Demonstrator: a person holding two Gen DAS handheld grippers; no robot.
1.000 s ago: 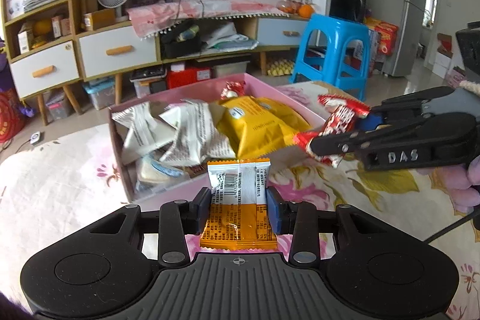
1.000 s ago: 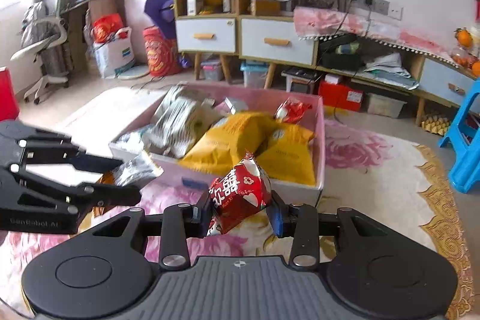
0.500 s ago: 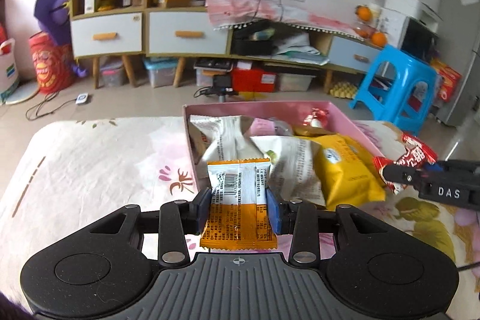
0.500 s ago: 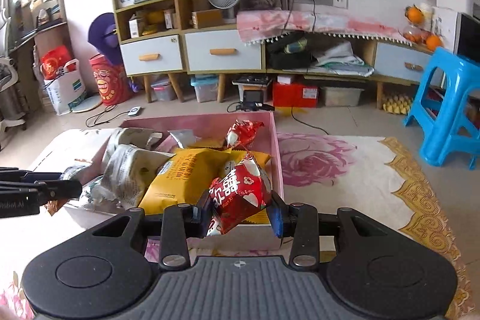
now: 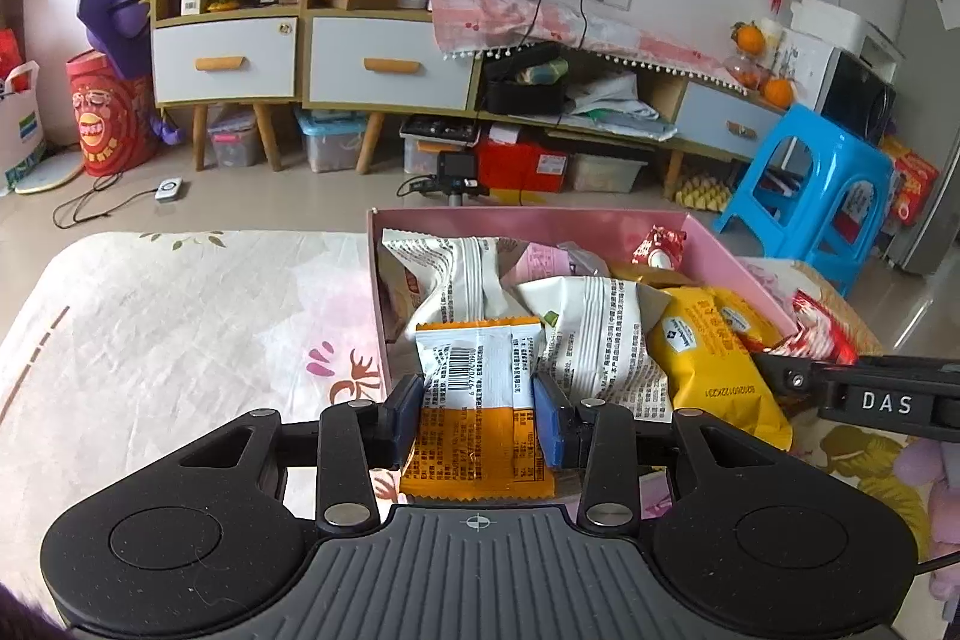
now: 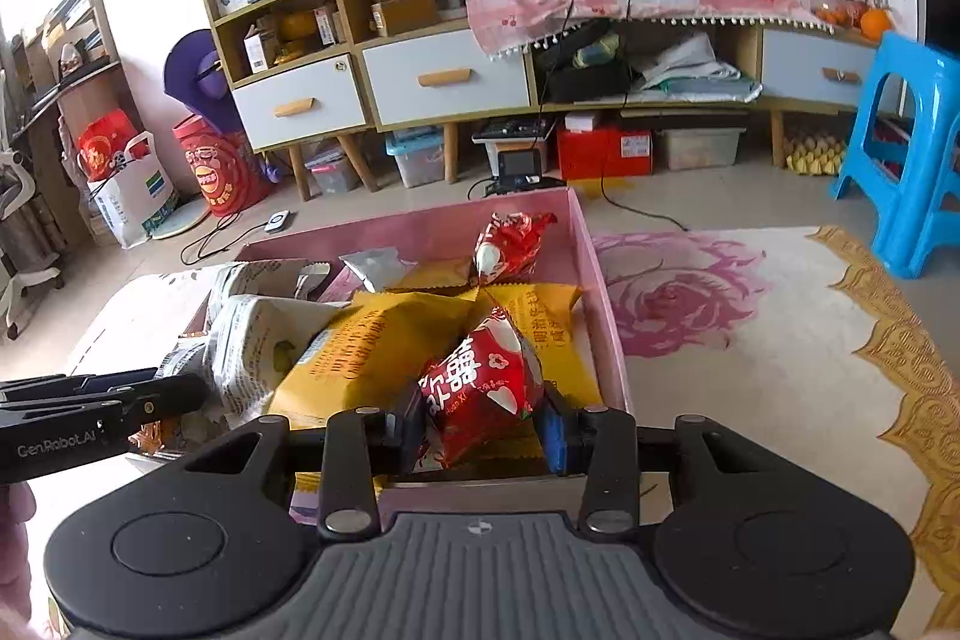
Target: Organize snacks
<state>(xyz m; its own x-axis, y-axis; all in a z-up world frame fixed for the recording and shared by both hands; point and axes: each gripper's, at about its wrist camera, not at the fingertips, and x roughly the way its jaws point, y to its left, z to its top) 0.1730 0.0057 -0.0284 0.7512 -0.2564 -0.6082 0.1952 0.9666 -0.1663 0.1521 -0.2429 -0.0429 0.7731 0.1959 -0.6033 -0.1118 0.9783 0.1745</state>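
The pink box (image 5: 714, 244) sits on a flower-printed cloth (image 5: 180, 328), crowded with snacks: white wrapped packets (image 5: 594, 328) toward its left side, yellow bags (image 6: 372, 346) toward its right, and a small red packet (image 6: 510, 244) near the far wall.

The left gripper (image 5: 477, 415) is closed on an orange-and-white packet (image 5: 474, 400) (barcode side up, white upper half, orange lower half); the blue-padded fingers (image 5: 547, 421) press its two long edges, and the packet hangs over the box's near-left corner, its top overlapping the white packets in the view.

The right gripper (image 6: 480, 421) is closed on a red pouch (image 6: 480, 388) with white characters, puffy and tilted; the fingers (image 6: 552, 433) squeeze its lower sides, narrow but not touching each other; the pouch sits above the near wall of the box, in front of the yellow bags.

Each gripper shows at the edge of the other's view, the two flanking the box's near end.
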